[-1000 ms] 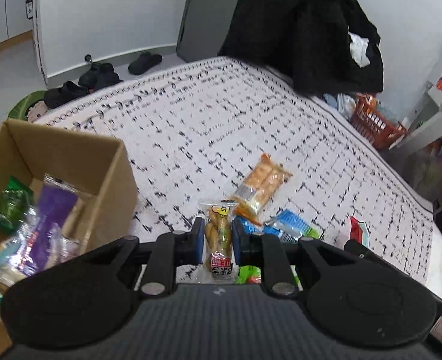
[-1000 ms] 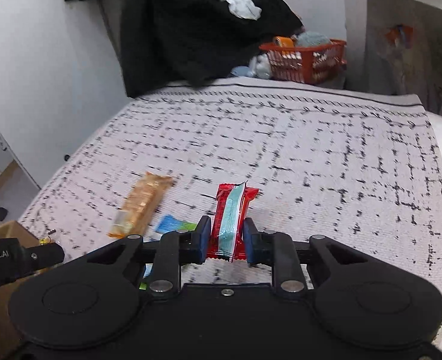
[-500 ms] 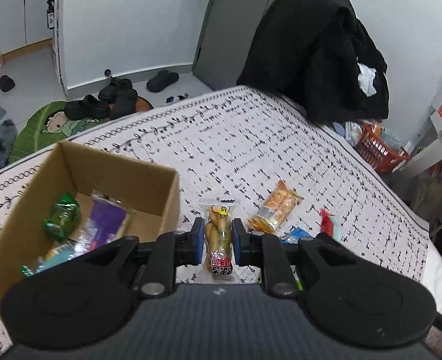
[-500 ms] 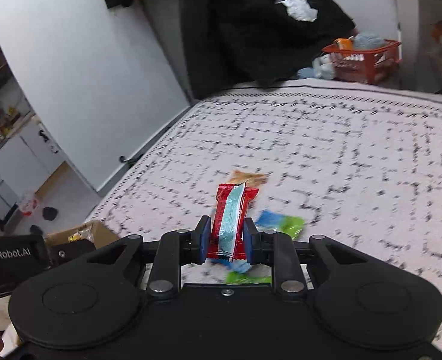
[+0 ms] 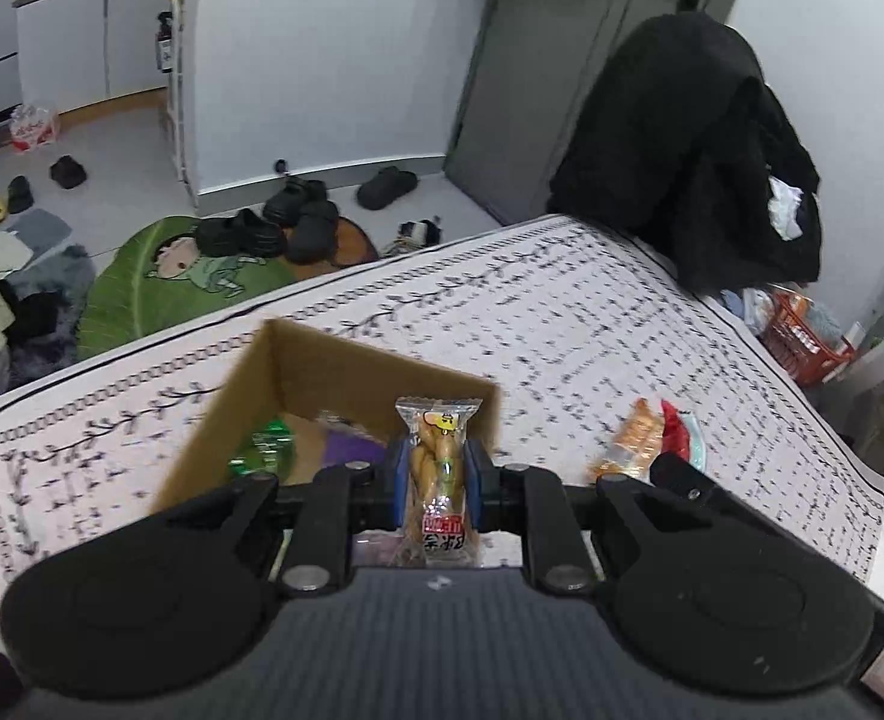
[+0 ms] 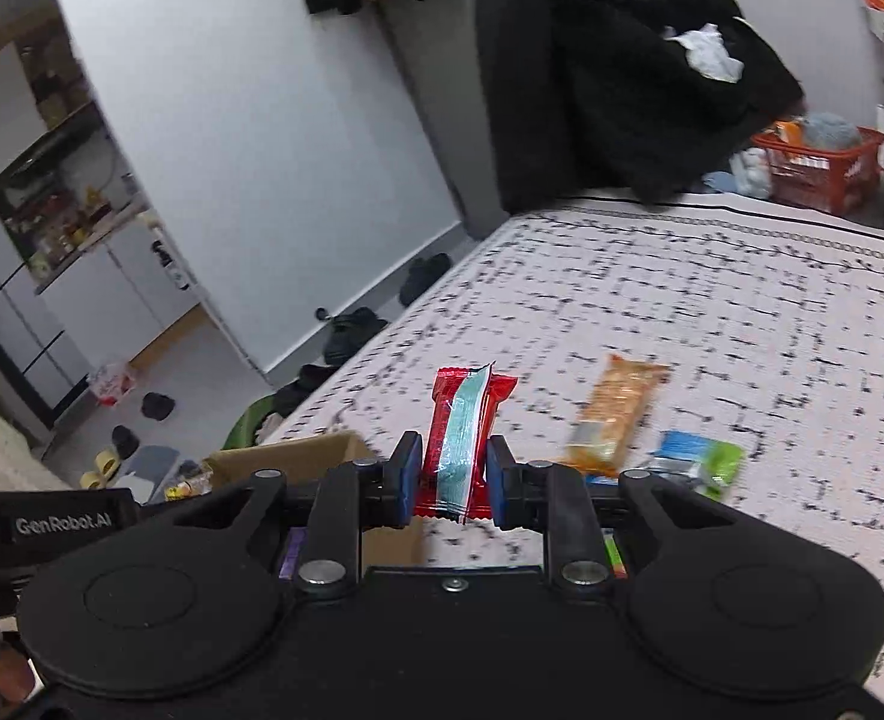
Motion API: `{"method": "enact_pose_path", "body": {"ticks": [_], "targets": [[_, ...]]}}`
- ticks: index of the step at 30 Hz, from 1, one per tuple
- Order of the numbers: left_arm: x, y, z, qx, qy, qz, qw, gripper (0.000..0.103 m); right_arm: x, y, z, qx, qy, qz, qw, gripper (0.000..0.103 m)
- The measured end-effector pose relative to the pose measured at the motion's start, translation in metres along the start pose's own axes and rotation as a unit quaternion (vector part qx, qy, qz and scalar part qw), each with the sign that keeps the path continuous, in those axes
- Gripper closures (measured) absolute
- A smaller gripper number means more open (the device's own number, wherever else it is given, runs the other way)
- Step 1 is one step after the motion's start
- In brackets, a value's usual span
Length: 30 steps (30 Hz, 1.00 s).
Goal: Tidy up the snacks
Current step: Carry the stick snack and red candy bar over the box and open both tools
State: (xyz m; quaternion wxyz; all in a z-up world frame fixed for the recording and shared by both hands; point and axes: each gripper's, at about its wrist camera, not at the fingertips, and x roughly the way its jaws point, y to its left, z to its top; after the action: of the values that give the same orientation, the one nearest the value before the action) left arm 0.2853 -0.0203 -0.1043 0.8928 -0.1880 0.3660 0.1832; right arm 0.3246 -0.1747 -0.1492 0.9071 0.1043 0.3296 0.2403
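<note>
My left gripper is shut on a clear packet of yellow-brown snacks and holds it above the near right part of an open cardboard box. The box holds a green packet and a purple packet. My right gripper is shut on a red and pale-green bar wrapper, held above the bed to the right of the box. An orange packet and a blue-green packet lie on the bed cover.
The bed cover is white with black marks. A black coat hangs at its far end. An orange basket stands beyond the bed. Shoes and a green mat lie on the floor to the left.
Both grippers have swung left with their packets. The left one now hangs over the box. The right one has come close to the box, and the loose packets now lie to its right.
</note>
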Motion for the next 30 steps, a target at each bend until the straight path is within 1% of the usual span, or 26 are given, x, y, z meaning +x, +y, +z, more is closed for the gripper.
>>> {"method": "enact_pose_path", "body": {"ticks": [6,10,16,22,30], "targets": [[-0.008,0.025,-0.004,-0.018,0.004,0.017,0.9997,0.085,-0.006,0.027,-0.004,-0.025,-0.003,0.027,0.999,0.08],[-0.009,0.04,-0.007,-0.025,0.014,0.022,0.9993,0.085,-0.004,0.045,-0.011,-0.041,0.004,0.044,0.998,0.08],[-0.013,0.056,-0.007,-0.033,0.018,0.033,0.9987,0.085,0.001,0.067,-0.02,-0.059,0.017,0.059,0.996,0.08],[-0.011,0.069,-0.006,-0.047,0.03,0.03,0.998,0.084,0.003,0.077,-0.025,-0.073,0.02,0.06,0.995,0.08],[-0.015,0.08,0.003,-0.052,0.019,0.037,0.9978,0.081,0.009,0.085,-0.03,-0.087,0.028,0.071,0.993,0.08]]}}
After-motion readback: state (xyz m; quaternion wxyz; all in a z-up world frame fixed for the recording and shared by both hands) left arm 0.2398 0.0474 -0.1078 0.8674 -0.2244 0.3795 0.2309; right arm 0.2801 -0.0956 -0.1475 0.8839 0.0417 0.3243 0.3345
